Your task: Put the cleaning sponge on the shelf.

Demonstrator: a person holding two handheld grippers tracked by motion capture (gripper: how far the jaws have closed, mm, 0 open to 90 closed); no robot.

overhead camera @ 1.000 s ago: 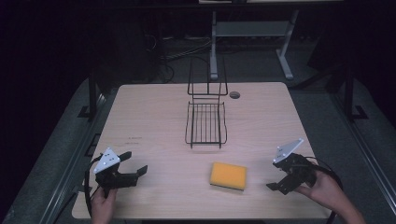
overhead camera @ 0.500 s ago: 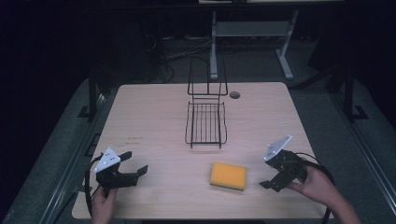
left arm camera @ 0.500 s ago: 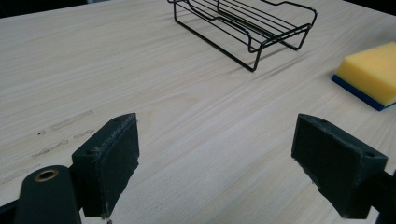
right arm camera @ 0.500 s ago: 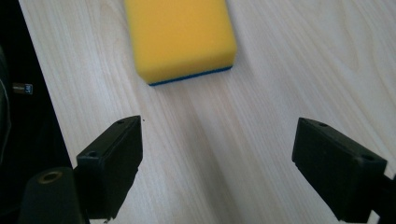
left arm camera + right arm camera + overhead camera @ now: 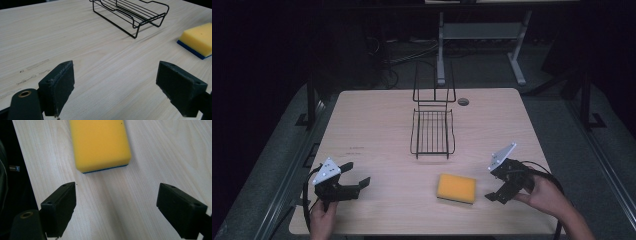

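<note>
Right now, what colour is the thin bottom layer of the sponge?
Blue, under the yellow sponge; clearest in the left gripper view.

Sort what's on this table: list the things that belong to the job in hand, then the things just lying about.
In the job:
- sponge, yellow with a blue base
- right gripper, open, aimed at it

Lying about:
- wire rack, empty
- left gripper, open, idle
- round hole in the table

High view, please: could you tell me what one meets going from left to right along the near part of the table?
Left gripper → yellow sponge → right gripper.
</note>
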